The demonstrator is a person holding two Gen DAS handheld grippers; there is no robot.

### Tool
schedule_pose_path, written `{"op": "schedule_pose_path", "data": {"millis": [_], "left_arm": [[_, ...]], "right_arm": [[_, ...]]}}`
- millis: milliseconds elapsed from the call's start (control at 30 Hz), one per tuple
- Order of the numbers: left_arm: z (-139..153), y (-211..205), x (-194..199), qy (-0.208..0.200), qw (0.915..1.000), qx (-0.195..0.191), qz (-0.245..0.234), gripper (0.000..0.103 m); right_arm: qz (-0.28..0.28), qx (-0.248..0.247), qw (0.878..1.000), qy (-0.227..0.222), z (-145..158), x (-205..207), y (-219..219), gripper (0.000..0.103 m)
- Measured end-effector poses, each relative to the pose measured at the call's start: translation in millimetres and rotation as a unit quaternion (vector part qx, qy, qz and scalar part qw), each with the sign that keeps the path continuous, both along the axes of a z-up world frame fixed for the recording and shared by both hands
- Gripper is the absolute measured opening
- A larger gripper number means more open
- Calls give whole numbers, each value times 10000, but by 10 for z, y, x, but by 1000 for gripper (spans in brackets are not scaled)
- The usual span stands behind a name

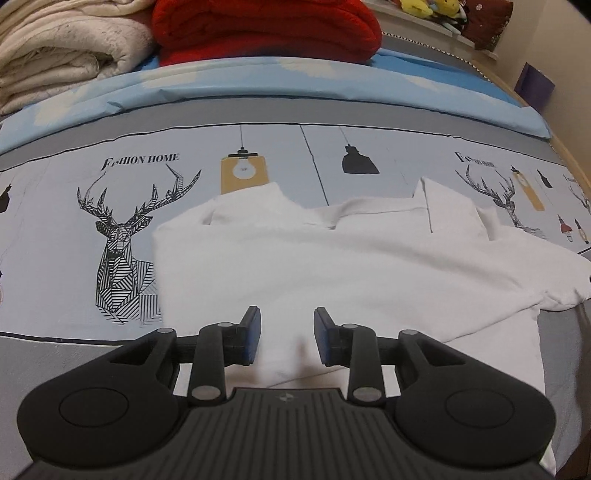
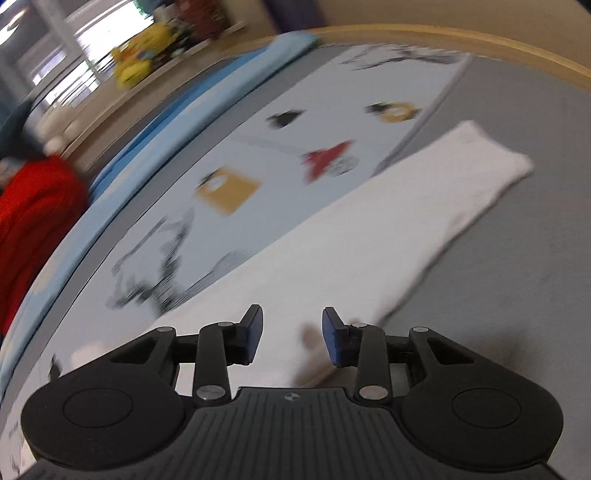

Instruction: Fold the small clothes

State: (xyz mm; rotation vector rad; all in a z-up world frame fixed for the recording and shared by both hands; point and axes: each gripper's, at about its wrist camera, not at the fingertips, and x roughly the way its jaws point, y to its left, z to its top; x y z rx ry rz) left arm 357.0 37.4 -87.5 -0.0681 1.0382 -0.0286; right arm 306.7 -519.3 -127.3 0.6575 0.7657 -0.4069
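A white collared shirt [image 1: 332, 266] lies spread on the printed bed sheet [image 1: 66, 258], collar at the far side, its left side folded inward. My left gripper [image 1: 287, 334] is open and empty, hovering over the shirt's near hem. In the right wrist view, which is blurred, a white sleeve [image 2: 424, 206] stretches away to the upper right. My right gripper [image 2: 292, 334] is open and empty, just above the white cloth near that sleeve's base.
A red folded blanket [image 1: 266, 26] and a cream blanket [image 1: 62, 48] sit at the head of the bed. A blue sheet edge [image 1: 332, 85] runs across behind the shirt. The wooden bed edge [image 2: 480, 40] curves at the right. Plush toys [image 2: 144, 55] line a shelf.
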Motion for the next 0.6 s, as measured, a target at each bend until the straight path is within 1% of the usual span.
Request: {"op": "schedule_pose_path", "data": {"millis": [133,233,333,433,467,500,533,600], "left_arm": [[-12,-71,11,28,10000,54,-53,35],[-43,-84,31,55,9999,101,-77,35],[-73,-78,41,80,9998,136,-80,35],[-95,-58,39,106,9998,149,-79,35],[-96,-45,35,107,9998,153,-75,35],[-92,-25,29,103,9998,154,-64,35],[-87,3,23,93,9998,149,-50,35],[-72,70,11,75,9999,141,-5,35]], "right_arm": [[-580,70,9983,10,-198,-152,-606,39],[-966,361,9947,33,-394,-217,-965,40],[-1269,762,9887,-242,-527,-249,-1200,40],[-1402,839,9855,-466,-552,-209,-1290,40],[-1421,817,9852,-494,-570,-179,-1308,35],[-1448,740,9856,-470,-587,-150,-1307,27],[-1485,608,9863,-391,-602,-116,-1294,7],[-1550,423,9863,-363,-586,-83,-1261,4]]}}
